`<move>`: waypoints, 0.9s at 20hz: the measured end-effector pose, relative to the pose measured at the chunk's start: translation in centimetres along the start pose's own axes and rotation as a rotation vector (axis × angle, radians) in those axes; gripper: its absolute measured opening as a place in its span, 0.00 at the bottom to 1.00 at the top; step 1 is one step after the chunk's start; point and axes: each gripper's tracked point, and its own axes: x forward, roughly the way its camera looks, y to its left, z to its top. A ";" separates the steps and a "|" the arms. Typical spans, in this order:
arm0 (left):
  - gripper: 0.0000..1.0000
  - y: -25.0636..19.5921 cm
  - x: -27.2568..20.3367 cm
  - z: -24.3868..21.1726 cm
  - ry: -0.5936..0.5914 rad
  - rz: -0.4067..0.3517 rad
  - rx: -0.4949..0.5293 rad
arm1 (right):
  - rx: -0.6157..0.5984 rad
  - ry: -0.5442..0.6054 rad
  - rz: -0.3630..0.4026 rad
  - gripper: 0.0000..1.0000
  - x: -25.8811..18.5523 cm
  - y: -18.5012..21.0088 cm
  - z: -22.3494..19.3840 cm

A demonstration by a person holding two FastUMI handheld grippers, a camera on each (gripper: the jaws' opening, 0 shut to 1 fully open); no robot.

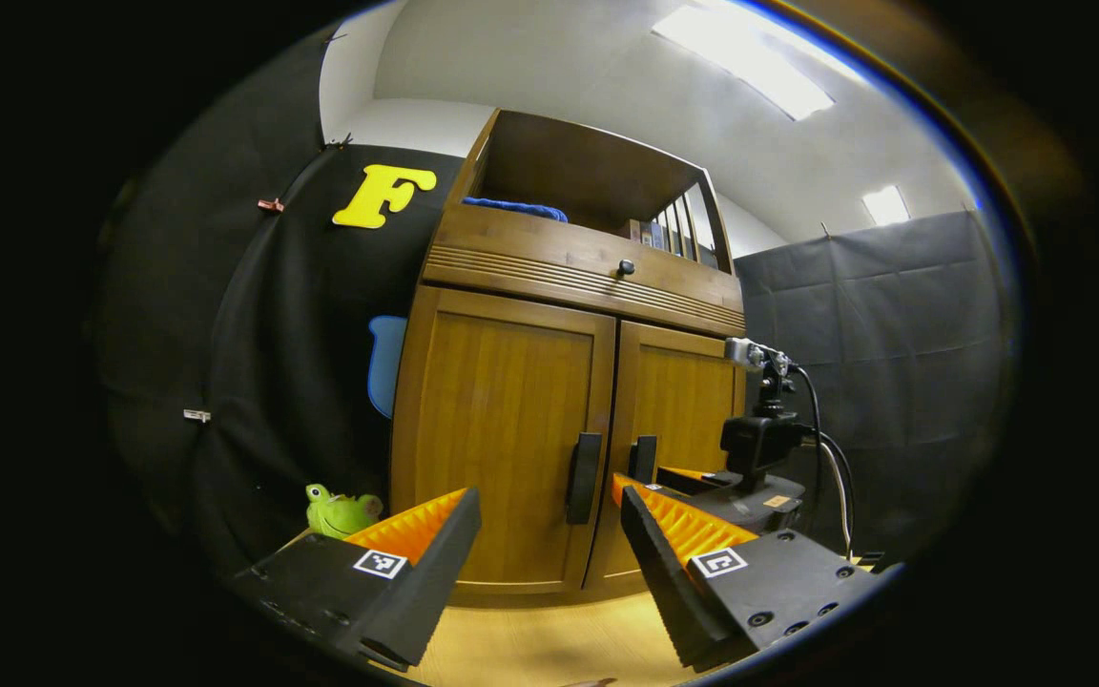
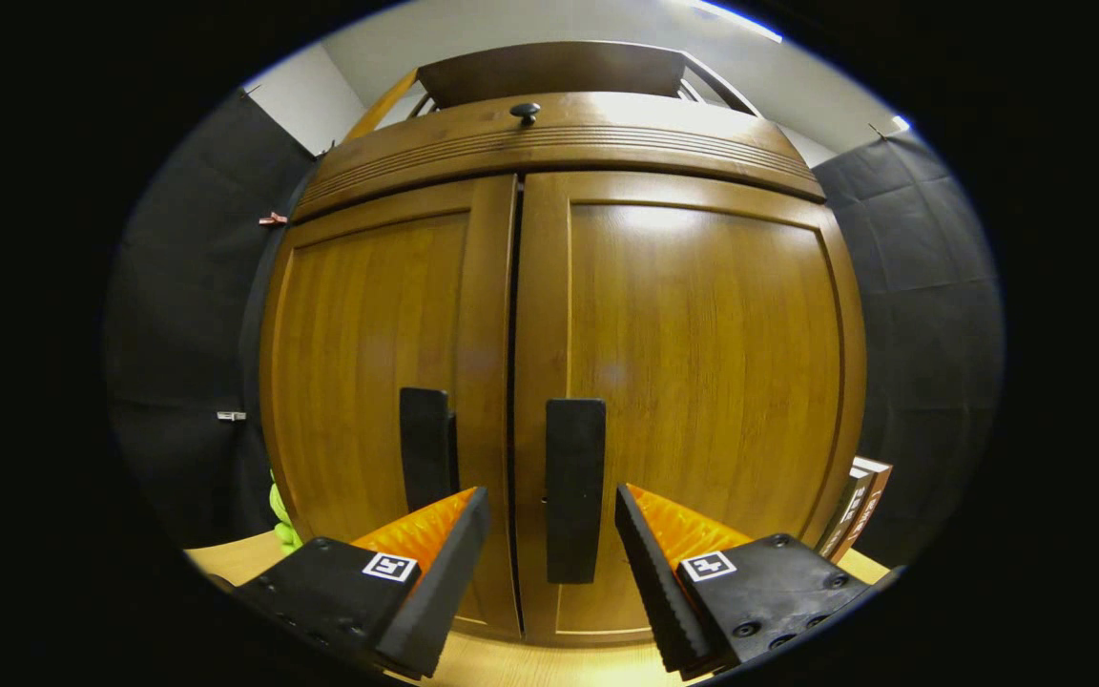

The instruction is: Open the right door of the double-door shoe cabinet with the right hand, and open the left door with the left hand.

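The wooden shoe cabinet (image 1: 511, 267) stands ahead with both doors closed. The left door (image 1: 497, 439) carries a black vertical handle (image 1: 584, 477), and the right door (image 1: 678, 401) has its own handle (image 1: 643, 458). My left gripper (image 1: 548, 496) is open, a short way in front of the left door's handle. In the right gripper view the right door (image 2: 702, 363) is close up. My right gripper (image 2: 550, 494) is open, and the right door's handle (image 2: 575, 487) stands between its fingers, untouched. The right gripper (image 1: 673, 474) also appears by the right door in the left gripper view.
A green frog toy (image 1: 340, 512) sits left of the cabinet on the light wooden surface (image 1: 549, 639). Books (image 2: 860, 510) lean at the cabinet's right side. Above the doors is a drawer with a small knob (image 1: 625, 267); a blue cloth (image 1: 514, 207) lies on the open shelf.
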 end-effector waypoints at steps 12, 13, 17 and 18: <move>0.92 0.3 0.6 -0.9 0.024 0.003 -0.032 | -0.051 -0.004 -0.001 0.27 2.4 -0.8 -1.2; 0.92 0.3 0.5 -1.0 0.026 0.005 -0.032 | -0.053 0.004 0.006 0.24 2.1 -0.8 -1.3; 0.92 0.2 0.4 -0.6 0.022 0.002 -0.027 | -0.048 0.018 0.042 0.24 1.0 -0.7 -1.2; 0.92 0.1 0.3 -0.6 0.021 0.000 -0.025 | -0.041 0.024 0.053 0.20 0.5 -0.7 -1.2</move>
